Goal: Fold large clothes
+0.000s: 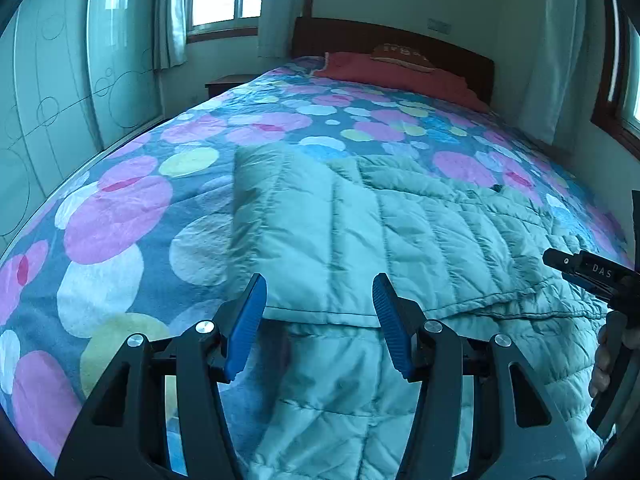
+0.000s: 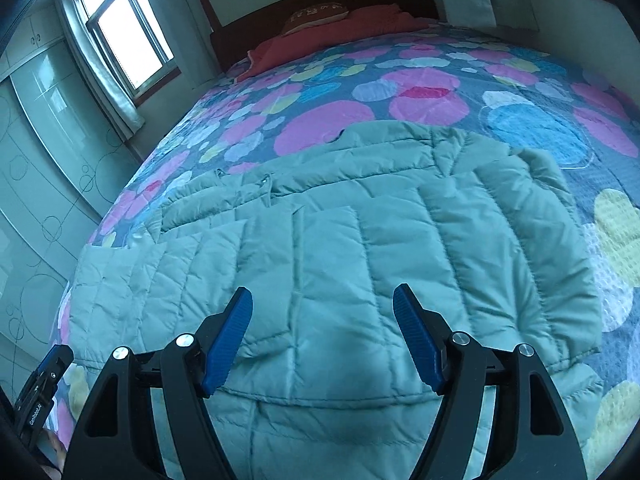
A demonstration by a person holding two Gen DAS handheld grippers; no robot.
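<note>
- Nearest the left wrist camera, the left gripper [image 1: 319,292] hangs just above the near part of one pale green quilted jacket [image 1: 400,232], its two blue-padded fingers [image 1: 246,324] spread apart with nothing between them.
- It points along the bed toward the headboard [image 1: 400,40], over the hem edge of a jacket panel that lies folded on top of the layer beneath.
- Right gripper [image 2: 322,302] is posed the same way in its own view: level over the jacket [image 2: 360,248], jaws wide apart, gripping nothing.
- Each gripper shows at the edge of the other's view: the right one as a black body at the far right of the left wrist view, with the person's hand [image 1: 604,364] around its handle; the left one as a black and blue piece at the lower left of the right wrist view.
- One jacket is in view, spread flat across the near half of the bed, with a folded strip lying along its left side in the left wrist view.
- One bedspread [image 1: 120,216] with pink, white, yellow and blue circles covers the bed under the jacket.
- Two pillows sit at the head: one red pillow [image 1: 384,72] and one smaller brown cushion [image 1: 402,56] on top of it.
- One window [image 2: 124,32] with pale curtains stands at the left, beside a wardrobe [image 1: 52,92] with circle-patterned doors; a second window frame shows at the right edge of the left wrist view.
</note>
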